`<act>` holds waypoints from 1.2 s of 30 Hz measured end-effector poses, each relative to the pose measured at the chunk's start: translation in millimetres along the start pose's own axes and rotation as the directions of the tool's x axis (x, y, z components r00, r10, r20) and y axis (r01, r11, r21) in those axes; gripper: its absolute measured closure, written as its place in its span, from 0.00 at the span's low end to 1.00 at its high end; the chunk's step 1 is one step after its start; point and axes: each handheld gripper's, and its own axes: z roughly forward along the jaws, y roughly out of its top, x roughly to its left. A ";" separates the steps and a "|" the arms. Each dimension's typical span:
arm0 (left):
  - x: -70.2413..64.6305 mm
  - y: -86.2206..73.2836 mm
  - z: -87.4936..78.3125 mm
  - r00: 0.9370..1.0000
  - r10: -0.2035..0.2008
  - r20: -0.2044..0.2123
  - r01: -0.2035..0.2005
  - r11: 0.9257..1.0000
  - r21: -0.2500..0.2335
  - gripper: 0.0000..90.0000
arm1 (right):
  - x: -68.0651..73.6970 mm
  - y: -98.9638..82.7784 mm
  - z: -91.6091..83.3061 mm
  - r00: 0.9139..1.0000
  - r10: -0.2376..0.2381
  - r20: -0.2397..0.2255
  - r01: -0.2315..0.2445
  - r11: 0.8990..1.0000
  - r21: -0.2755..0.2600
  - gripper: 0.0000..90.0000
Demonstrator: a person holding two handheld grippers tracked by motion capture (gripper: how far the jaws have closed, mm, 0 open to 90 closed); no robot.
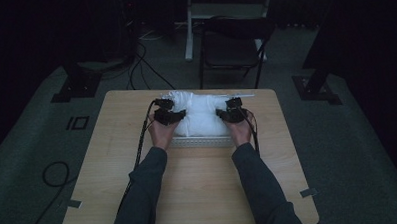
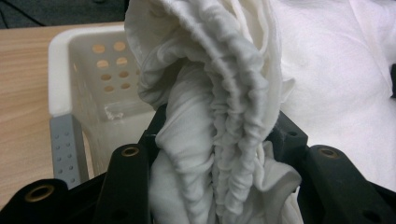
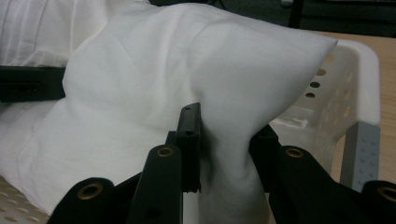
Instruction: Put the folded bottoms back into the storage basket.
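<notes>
A wooden table carries a white perforated basket with a white cloth bundle heaped in it, its long axis running between the hands. The left gripper pinches a gathered end; the right gripper pinches the opposite corner, both equally near.

No text, label, brand, number or sign can be read anywhere in these pictures.
</notes>
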 end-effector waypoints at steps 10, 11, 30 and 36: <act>-1.9 -2.9 0.0 1.000 -0.013 -0.026 0.014 1.000 0.015 0.58 | 2.9 -2.6 3.9 1.000 -0.010 0.018 0.009 1.000 0.023 0.82; -2.3 -3.1 -0.2 1.000 -0.012 -0.028 0.013 1.000 0.017 0.58 | 3.2 -2.8 3.9 1.000 -0.012 0.020 0.011 1.000 0.024 0.82; -10.5 -16.8 7.0 0.995 0.020 -0.099 -0.010 0.995 0.100 0.53 | -2.4 -12.6 7.1 1.000 -0.003 0.025 0.001 0.997 0.072 0.80; -8.6 -16.6 6.7 0.993 0.010 -0.115 0.004 0.993 0.118 0.46 | -2.2 -10.7 4.5 0.999 -0.019 0.034 0.017 0.998 0.061 0.71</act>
